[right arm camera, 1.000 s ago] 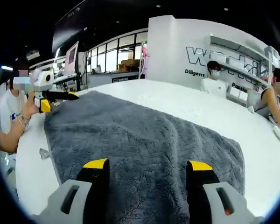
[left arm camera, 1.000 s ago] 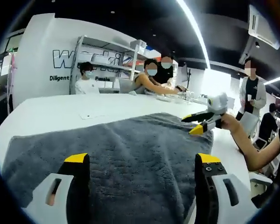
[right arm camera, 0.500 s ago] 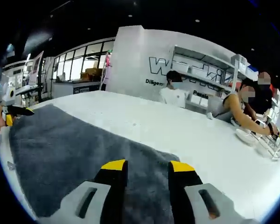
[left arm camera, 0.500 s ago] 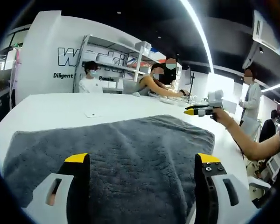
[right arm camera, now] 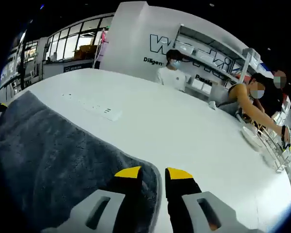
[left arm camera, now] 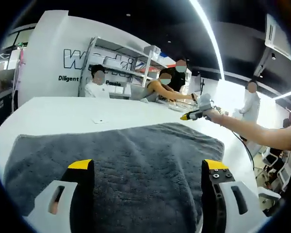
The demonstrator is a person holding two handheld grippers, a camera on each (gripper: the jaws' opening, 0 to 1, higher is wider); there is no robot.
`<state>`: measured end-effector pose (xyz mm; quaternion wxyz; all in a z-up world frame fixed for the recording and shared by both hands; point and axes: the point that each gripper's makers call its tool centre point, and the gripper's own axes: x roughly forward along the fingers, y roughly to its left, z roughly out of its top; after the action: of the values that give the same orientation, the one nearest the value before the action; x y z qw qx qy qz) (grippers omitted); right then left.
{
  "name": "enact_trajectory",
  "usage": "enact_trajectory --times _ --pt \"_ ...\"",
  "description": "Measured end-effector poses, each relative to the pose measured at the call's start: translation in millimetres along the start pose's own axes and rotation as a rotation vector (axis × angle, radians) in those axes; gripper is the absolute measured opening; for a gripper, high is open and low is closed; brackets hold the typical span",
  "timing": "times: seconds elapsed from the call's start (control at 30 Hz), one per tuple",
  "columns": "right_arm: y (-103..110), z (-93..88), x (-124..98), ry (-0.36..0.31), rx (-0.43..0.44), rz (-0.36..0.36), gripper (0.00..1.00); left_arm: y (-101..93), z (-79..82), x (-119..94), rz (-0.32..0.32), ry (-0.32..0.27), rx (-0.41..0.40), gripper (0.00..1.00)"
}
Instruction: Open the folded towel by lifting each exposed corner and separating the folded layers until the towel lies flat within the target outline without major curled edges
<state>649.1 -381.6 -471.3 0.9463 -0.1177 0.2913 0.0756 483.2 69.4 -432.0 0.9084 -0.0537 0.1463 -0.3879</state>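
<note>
The grey towel (left arm camera: 131,165) lies spread on the white table (left arm camera: 53,109), directly ahead of my left gripper (left arm camera: 143,167) and beneath it. In the left gripper view I see one broad layer with no folded flap standing up, so I judge the unfolding largely done; what is left appears to be smoothing shallow ripples and checking the edges. I can make out no target outline on the table. The towel's long axis seems to run across the left gripper view, from the near left corner toward the far right corner, where my right gripper (left arm camera: 191,115) is held out above the table past that corner.

My left jaws stand wide apart and hold nothing. In the right gripper view, my right gripper (right arm camera: 155,171) has its jaws nearly together at the towel's edge (right arm camera: 153,170); I cannot tell whether cloth is pinched between them.

Beyond the table stand shelves (left arm camera: 121,63), with people (left arm camera: 98,85) near them.
</note>
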Motion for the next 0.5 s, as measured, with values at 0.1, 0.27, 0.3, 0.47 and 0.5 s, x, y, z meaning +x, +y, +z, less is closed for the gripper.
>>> enact_trajectory --times 0.1,0.27,0.3,0.47,0.5 --pt "-1.0 -3.8 9.2 0.007 0.024 0.015 0.16 2.0 2.4 -2.5 0.008 -0.013 -0.007 0.90" --pt "2.6 -17.7 22.3 0.053 0.037 0.041 0.09 3.6 2.8 -4.6 0.004 -0.023 -0.032 0.90" --pt "2.6 -20.9 22.8 0.060 0.033 0.037 0.07 2.9 3.1 -5.0 -0.001 -0.026 -0.036 0.90" --pt "4.7 -21.4 19.4 0.036 0.040 0.036 0.04 5.2 0.8 -7.1 0.001 -0.021 -0.037 0.89" --pt "2.7 -21.6 19.3 0.039 0.023 0.027 0.03 7.9 -0.8 -7.4 0.011 -0.016 -0.041 0.89"
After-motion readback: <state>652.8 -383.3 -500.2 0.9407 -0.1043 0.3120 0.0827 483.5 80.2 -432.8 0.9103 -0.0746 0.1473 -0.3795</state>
